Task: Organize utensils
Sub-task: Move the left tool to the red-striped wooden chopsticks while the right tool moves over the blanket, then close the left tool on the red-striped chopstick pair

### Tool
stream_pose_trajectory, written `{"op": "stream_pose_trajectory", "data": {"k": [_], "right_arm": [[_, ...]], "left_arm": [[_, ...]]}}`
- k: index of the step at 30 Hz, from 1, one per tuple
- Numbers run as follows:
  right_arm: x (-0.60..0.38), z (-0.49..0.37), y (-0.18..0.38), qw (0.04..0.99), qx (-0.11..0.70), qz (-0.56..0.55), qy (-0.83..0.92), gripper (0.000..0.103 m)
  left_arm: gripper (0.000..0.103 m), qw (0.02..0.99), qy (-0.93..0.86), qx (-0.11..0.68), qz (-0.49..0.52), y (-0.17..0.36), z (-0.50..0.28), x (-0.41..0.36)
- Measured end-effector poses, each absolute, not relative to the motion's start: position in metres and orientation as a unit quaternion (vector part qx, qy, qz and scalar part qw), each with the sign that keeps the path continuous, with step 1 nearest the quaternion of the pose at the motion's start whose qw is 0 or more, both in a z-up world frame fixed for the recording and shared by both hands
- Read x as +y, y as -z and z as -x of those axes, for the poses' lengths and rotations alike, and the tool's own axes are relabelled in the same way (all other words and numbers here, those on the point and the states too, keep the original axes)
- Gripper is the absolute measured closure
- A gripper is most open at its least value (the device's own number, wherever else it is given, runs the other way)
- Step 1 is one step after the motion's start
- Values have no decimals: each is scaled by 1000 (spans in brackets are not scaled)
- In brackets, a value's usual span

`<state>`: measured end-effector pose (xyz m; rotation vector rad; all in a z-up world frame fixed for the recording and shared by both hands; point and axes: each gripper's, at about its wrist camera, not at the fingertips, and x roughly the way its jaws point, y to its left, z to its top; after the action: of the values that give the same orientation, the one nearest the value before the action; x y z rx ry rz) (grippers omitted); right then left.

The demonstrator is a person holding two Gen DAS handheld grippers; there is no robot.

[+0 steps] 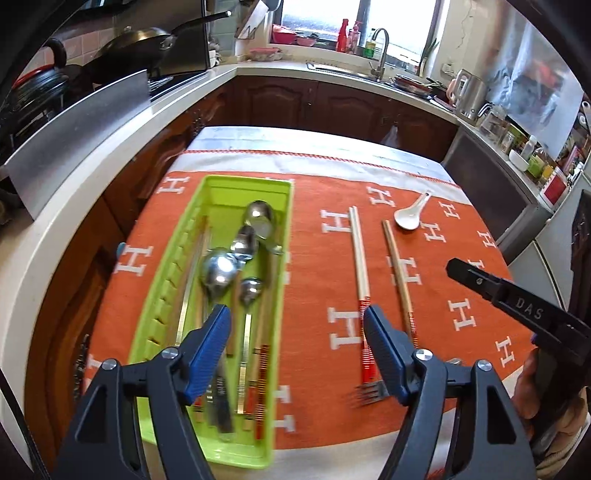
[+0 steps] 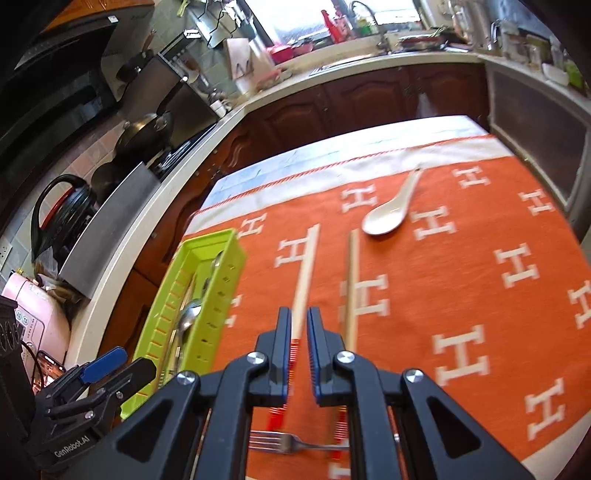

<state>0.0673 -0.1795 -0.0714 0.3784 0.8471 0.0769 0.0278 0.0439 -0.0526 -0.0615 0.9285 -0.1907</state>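
Left tongs (image 1: 295, 328) gape empty over green tray (image 1: 173, 266) rim; right tongs (image 2: 298, 332) nearly closed, empty.

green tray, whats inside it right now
The green tray holds several metal spoons, bowls toward the far end, plus red-ended chopsticks along its right side. The left gripper's fingers cover the handles near the tray's front.

I see an orange cloth (image 1: 314, 236) patterned with white H letters covering the table. Far off, a faucet (image 1: 382, 48) stands by the window, with red bottles (image 1: 347, 35) beside it. A black wok (image 1: 140, 44) sits far left.
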Motion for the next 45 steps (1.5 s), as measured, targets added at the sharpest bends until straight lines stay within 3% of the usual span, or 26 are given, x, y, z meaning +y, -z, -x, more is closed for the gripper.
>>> {"op": "stream_pose_trajectory", "data": {"k": [15,28,31,35,45], "right_arm": [[-230,-54,101,882,435,-179,-4,93],[-197,-47,114,872,458,-113,-131,93],[-197,-47,117,870,460,-115,-132,93],[-201,-50,120,867,465,-125,-131,93],[-204,-53,124,866,466,-126,-132,93]], "left_arm": [[30,850,121,512,32,94,-41,3],[34,847,110,519,36,104,-52,-2],[40,845,113,523,31,108,-57,-6],[65,828,132,543,50,118,-75,-11],[83,810,141,566,62,142,-105,-28]]}}
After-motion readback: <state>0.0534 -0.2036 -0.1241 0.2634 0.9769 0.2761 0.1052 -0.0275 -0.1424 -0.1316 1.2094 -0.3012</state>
